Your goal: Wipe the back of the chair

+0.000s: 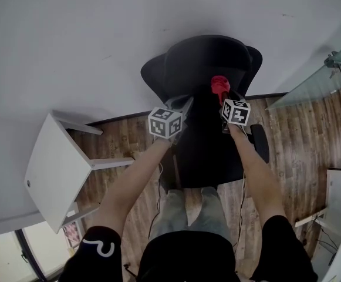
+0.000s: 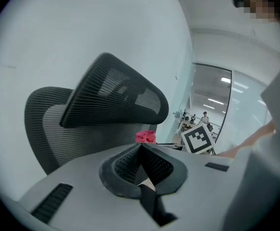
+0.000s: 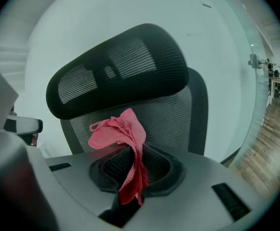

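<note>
Left gripper [image 2: 140,147] is pinched closed on nothing. Right gripper [image 3: 132,150] is clamped on a red cloth [image 3: 122,129], which flops up out of the jaws. Both sit side by side just short of the black mesh chair [image 1: 212,57], with the cloth up near the headrest [image 3: 115,76]; can't tell if it's touching. White table [image 1: 53,169] off to the left, wall [image 1: 100,28] behind.

The chair [image 1: 212,63] in front of you is black. It has a mesh back and a wide, curved mesh headrest [image 3: 118,73] on top. It stands upright. The red cloth [image 3: 125,134] is small and crumpled. It is pinched in your right gripper [image 3: 135,158]. Its top sticks up near the chair's back, just below the headrest.
</note>
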The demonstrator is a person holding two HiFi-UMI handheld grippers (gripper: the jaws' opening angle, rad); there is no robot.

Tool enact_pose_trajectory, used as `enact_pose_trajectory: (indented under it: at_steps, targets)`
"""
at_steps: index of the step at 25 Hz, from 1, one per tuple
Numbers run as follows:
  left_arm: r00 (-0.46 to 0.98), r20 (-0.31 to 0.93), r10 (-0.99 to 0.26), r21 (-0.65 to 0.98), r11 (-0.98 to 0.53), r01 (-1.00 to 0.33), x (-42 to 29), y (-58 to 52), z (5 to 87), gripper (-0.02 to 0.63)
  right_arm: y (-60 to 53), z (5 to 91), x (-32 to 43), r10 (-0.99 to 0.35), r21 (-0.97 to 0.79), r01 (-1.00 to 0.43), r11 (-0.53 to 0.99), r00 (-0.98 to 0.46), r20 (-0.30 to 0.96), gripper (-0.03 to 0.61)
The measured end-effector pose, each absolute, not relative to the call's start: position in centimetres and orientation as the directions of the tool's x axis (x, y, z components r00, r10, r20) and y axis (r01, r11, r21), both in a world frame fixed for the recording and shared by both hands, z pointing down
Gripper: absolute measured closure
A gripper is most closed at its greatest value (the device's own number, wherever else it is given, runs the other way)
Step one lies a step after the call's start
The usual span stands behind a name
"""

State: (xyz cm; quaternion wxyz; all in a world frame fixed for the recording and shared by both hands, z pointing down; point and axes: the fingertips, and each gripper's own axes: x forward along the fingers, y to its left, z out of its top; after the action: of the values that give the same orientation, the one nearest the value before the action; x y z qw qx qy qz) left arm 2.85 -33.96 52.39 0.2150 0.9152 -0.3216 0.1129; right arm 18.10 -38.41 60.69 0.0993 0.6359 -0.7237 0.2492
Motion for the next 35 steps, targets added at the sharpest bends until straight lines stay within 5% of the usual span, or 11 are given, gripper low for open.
enact_pose_trajectory:
  at_steps: [19,35]
  targets:
    - [0.7,0.38,-0.604,0.285,-0.644,-0.71,-16.1,-34.1,52.6,0.589,-39.4,62.5,-4.6,-0.833,-0.313,-0.928,0.202,-0.331,0.443,0.511]
    - [0.619,0.37,-0.693,0.319,-0.532,-0.785,-24.9,-34.9,54.4,0.589,-41.0,65.4,-9.0,-0.807,-0.242,-0.947,0.212,-0.31,0.503,0.511]
